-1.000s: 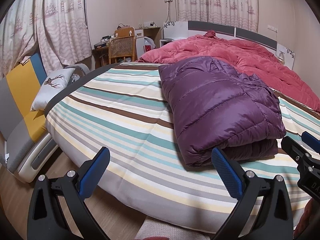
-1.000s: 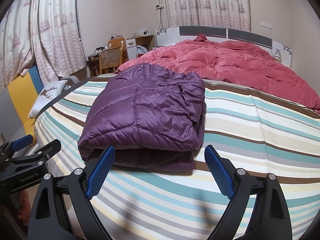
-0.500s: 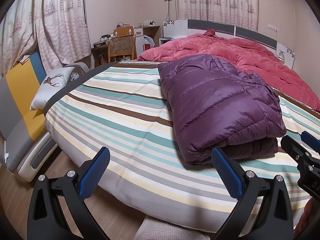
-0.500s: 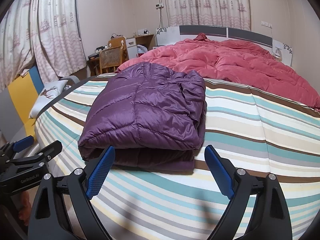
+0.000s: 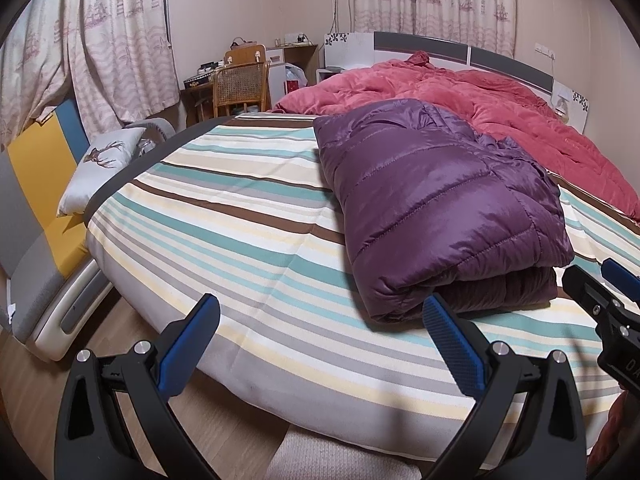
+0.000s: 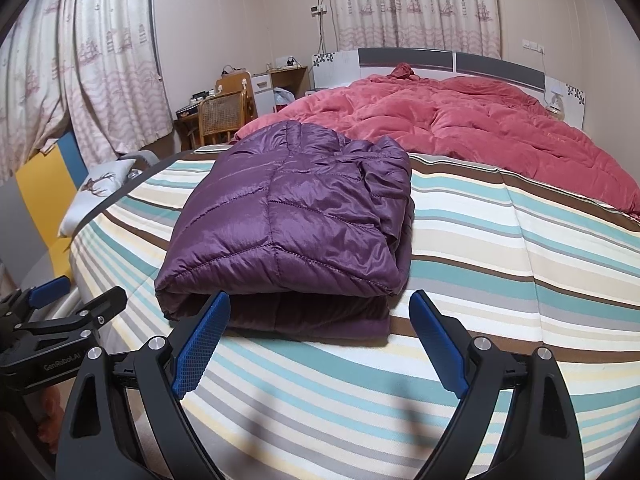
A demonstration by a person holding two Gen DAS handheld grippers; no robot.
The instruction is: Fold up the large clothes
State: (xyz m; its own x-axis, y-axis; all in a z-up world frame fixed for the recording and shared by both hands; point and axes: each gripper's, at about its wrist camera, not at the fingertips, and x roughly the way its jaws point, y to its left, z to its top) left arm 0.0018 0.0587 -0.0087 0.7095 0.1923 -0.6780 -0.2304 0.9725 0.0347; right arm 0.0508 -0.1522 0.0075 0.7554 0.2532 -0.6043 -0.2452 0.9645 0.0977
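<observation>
A folded purple puffer jacket (image 6: 296, 232) lies on the striped bedsheet (image 6: 500, 280), its thick folded edge turned toward both cameras. In the right wrist view it sits at about 11 o'clock from the right gripper (image 6: 320, 340), whose blue-padded fingers (image 6: 202, 338) stand wide apart and clamp nothing; one pad overlaps the jacket's near edge in the picture, though contact cannot be told. In the left wrist view the jacket (image 5: 436, 216) is at about 1 o'clock from the left gripper (image 5: 320, 340), its fingers (image 5: 452, 344) likewise spread wide and empty, hovering over the near edge of the sheet (image 5: 240, 248). Nothing lies between either gripper and the jacket. Beyond it, at 12 to 2 o'clock, a rumpled red quilt (image 6: 460, 132) covers the far half of the bed up to the headboard (image 6: 448, 60). At 10 o'clock stand a cane-backed wooden chair (image 5: 240, 88) and a cluttered desk (image 5: 296, 48); at 9 o'clock a white cushion with a deer print (image 5: 100, 168) rests beside a yellow, blue and grey folding mat (image 5: 36, 184). Patterned curtains (image 6: 100, 64) hang behind. White lettering on the left gripper's body reads "GenRobot.AI" in the right wrist view; on the right gripper's body, at the left wrist view's right edge, only "DA" is legible.
</observation>
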